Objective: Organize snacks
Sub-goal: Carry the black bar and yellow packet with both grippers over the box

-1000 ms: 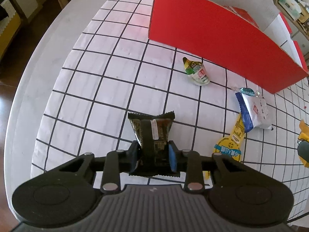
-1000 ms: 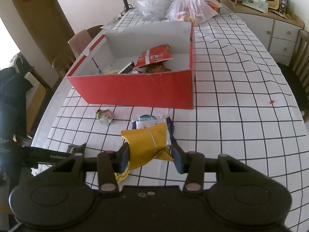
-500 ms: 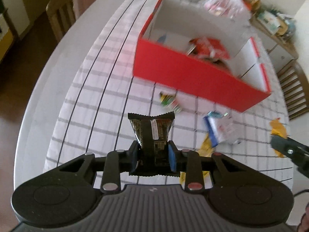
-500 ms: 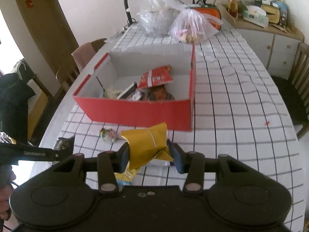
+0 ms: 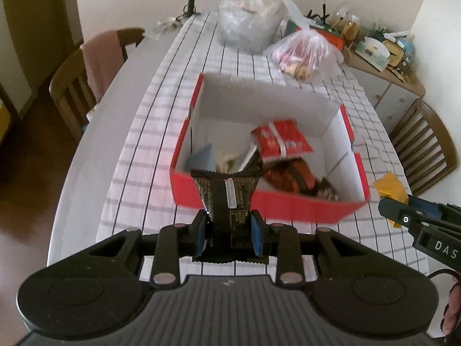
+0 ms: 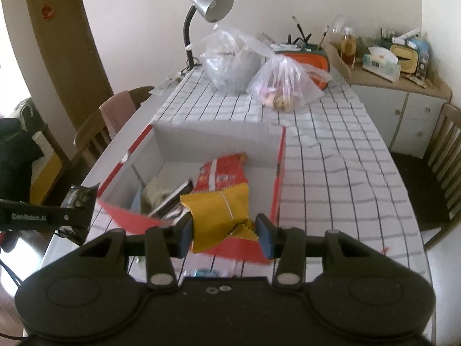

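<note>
Black snack pack (image 5: 229, 201) clamped in left gripper (image 5: 228, 230), hanging just short of red box (image 5: 302, 206) near wall. Yellow packet (image 6: 220, 216) pinched in right gripper (image 6: 225, 232), also just short of that wall. Best play: carry both past rim, lower, then part fingers. Red packet (image 5: 281, 141) and brown wrappers already crowd box ahead; open floor ahead-left. Plastic bags (image 6: 259, 69), lamp (image 6: 206, 8) far end of bench (image 6: 331, 173), clear of path.

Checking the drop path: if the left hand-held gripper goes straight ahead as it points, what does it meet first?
Likely the red box's near wall, or just over it into the snacks inside. The left hand-held gripper holds a black packet; height over the wall is unclear.
</note>
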Action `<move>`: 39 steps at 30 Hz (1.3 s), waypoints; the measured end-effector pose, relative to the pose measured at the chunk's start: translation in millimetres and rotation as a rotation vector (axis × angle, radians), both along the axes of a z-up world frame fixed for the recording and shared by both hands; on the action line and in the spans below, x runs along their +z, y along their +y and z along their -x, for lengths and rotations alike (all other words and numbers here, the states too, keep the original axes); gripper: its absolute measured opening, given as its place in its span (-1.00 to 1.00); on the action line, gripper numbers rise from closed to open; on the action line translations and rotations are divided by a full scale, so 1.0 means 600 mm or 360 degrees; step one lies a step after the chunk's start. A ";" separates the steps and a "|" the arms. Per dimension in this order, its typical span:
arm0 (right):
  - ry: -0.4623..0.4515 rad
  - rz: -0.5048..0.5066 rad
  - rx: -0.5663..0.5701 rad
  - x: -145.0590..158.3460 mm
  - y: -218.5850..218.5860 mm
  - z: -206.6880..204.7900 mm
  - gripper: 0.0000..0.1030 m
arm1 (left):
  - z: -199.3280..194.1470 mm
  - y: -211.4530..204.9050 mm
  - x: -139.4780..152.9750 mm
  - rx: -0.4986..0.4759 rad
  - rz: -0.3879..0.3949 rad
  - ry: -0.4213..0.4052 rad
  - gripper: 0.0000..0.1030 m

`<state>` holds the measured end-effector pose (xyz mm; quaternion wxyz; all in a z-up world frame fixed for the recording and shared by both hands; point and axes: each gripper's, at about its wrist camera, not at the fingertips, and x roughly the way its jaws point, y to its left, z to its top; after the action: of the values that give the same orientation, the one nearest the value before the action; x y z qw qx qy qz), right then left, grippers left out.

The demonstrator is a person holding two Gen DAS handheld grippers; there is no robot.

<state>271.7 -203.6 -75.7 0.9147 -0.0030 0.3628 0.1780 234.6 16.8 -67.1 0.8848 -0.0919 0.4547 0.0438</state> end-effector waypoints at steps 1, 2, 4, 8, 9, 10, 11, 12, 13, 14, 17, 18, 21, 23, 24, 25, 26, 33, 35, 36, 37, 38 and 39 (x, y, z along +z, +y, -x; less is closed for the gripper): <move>0.0001 0.0006 -0.0001 0.000 0.001 -0.009 -0.13 | -0.007 0.001 0.001 0.0001 -0.0005 -0.0005 -0.41; 0.0000 0.0017 -0.0003 0.000 0.003 -0.019 -0.13 | -0.019 0.002 0.003 -0.0001 -0.0012 -0.0009 -0.41; -0.0006 0.0041 0.0002 -0.001 0.009 -0.036 -0.13 | -0.040 0.004 0.004 -0.0003 -0.0020 -0.0011 -0.41; 0.0015 0.0078 0.0017 -0.010 0.024 -0.075 -0.13 | -0.082 0.001 0.005 -0.0039 -0.0060 -0.0020 -0.41; 0.0021 0.0091 0.0022 -0.014 0.028 -0.084 -0.13 | -0.094 -0.001 0.004 -0.0053 -0.0078 -0.0021 -0.41; 0.0028 0.0101 0.0023 -0.017 0.031 -0.090 -0.13 | -0.104 -0.002 0.003 -0.0061 -0.0089 -0.0022 -0.41; 0.0038 0.0111 0.0024 -0.021 0.035 -0.099 -0.13 | -0.112 -0.004 0.001 -0.0068 -0.0095 -0.0018 -0.41; 0.0052 0.0120 0.0028 -0.025 0.038 -0.109 -0.13 | -0.124 -0.004 -0.001 -0.0078 -0.0101 -0.0009 -0.41; 0.0065 0.0128 0.0031 -0.029 0.041 -0.117 -0.13 | -0.134 -0.004 -0.005 -0.0083 -0.0106 0.0001 -0.41; 0.0075 0.0135 0.0033 -0.033 0.045 -0.126 -0.13 | -0.141 -0.003 -0.008 -0.0084 -0.0111 0.0011 -0.41; 0.0106 0.0160 0.0041 -0.047 0.056 -0.156 -0.13 | -0.172 0.001 -0.025 -0.0086 -0.0115 0.0063 -0.41; 0.0116 0.0171 0.0044 -0.053 0.059 -0.165 -0.13 | -0.182 0.003 -0.031 -0.0078 -0.0119 0.0078 -0.41; 0.0148 0.0202 0.0072 -0.070 0.072 -0.186 -0.13 | -0.211 0.010 -0.049 -0.0075 -0.0121 0.0128 -0.41; 0.0171 0.0231 0.0092 -0.083 0.081 -0.196 -0.13 | -0.228 0.013 -0.060 -0.0073 -0.0125 0.0157 -0.41; 0.0181 0.0244 0.0102 -0.089 0.086 -0.200 -0.13 | -0.236 0.015 -0.066 -0.0073 -0.0119 0.0176 -0.41; 0.0190 0.0252 0.0112 -0.094 0.090 -0.203 -0.13 | -0.243 0.016 -0.072 -0.0069 -0.0120 0.0193 -0.41; 0.0198 0.0257 0.0121 -0.099 0.093 -0.207 -0.13 | -0.246 0.017 -0.077 -0.0065 -0.0125 0.0209 -0.41; 0.0249 0.0292 0.0194 -0.124 0.112 -0.214 -0.13 | -0.280 0.019 -0.119 -0.0086 -0.0153 0.0366 -0.41; 0.0266 0.0296 0.0199 -0.130 0.113 -0.216 -0.13 | -0.283 0.017 -0.127 -0.0099 -0.0160 0.0382 -0.40; 0.0272 0.0298 0.0202 -0.132 0.114 -0.217 -0.12 | -0.285 0.015 -0.129 -0.0101 -0.0165 0.0390 -0.40; 0.0278 0.0299 0.0206 -0.134 0.114 -0.217 -0.10 | -0.286 0.014 -0.133 -0.0107 -0.0164 0.0403 -0.40; 0.0273 0.0304 0.0213 -0.134 0.115 -0.217 -0.09 | -0.289 0.012 -0.136 -0.0111 -0.0164 0.0412 -0.40; 0.0275 0.0302 0.0216 -0.134 0.116 -0.217 -0.08 | -0.289 0.010 -0.139 -0.0116 -0.0167 0.0416 -0.40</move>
<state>401.9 -134.1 -156.1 0.8616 -0.0985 0.4543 0.2040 407.7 22.8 -150.2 0.8227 -0.0225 0.5661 0.0468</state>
